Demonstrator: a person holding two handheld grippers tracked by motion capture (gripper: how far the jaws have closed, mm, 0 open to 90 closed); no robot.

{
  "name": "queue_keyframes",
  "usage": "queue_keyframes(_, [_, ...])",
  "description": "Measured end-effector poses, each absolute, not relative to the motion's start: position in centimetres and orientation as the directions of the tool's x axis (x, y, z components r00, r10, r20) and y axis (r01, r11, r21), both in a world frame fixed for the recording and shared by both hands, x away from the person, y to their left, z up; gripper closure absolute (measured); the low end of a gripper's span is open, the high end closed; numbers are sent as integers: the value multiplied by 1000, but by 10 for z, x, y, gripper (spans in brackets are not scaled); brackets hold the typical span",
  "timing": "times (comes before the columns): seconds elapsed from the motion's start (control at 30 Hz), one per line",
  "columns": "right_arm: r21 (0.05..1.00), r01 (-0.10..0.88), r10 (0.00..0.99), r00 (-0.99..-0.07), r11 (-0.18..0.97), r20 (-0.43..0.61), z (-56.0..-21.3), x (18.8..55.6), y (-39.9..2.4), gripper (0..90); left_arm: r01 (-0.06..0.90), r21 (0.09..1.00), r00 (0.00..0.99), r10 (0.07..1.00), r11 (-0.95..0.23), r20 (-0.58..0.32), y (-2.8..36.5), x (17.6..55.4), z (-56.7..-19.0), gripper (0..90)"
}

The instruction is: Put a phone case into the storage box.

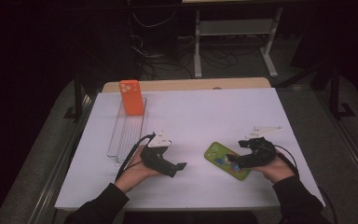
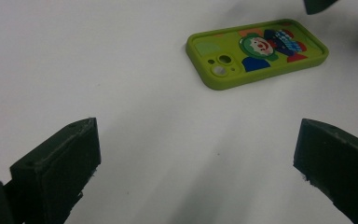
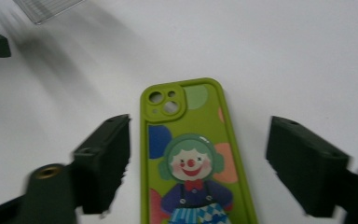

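Note:
A green phone case (image 1: pixel 219 155) with a clown picture lies flat, camera holes facing up, on the white table top (image 1: pixel 205 112). My right gripper (image 1: pixel 236 154) hovers over its near end. In the right gripper view the case (image 3: pixel 191 154) runs up between the jaws of that gripper (image 3: pixel 198 133), which stand wide on either side with a gap to each edge. My left gripper (image 1: pixel 179 169) rests open on the table, left of the case. Its jaws (image 2: pixel 198 140) hold nothing, and the case (image 2: pixel 256 53) lies farther off.
An orange phone case (image 1: pixel 132 97) stands upright at the far end of a clear slotted rack (image 1: pixel 128 133) on the table's left side; a corner of the rack (image 3: pixel 46 9) shows in the right gripper view. Beyond the table are dark floor, cables and a white frame (image 1: pixel 235 28).

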State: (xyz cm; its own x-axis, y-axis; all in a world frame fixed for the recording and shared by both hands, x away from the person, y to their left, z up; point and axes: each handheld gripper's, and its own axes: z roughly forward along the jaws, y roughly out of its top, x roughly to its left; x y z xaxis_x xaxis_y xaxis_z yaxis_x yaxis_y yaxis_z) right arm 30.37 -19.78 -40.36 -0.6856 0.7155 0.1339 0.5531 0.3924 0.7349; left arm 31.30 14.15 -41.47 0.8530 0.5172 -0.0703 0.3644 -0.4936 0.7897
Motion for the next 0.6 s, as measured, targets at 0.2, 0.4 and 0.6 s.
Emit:
queue_keyframes(0.2, [742,549,710,-690,385,142,-409,297,-190,0,368,792,851,520,-488,-74,141,313,-415,0])
queue_keyframes(0.4, [753,526,699,-704,395,126,-409,288,-190,0,364,791,852,518,-491,-71,142,314,-415,0])
queue_keyframes(0.6, [758,511,691,-714,405,112,-404,287,-190,0,348,790,859,510,-505,-52,142,315,-415,0])
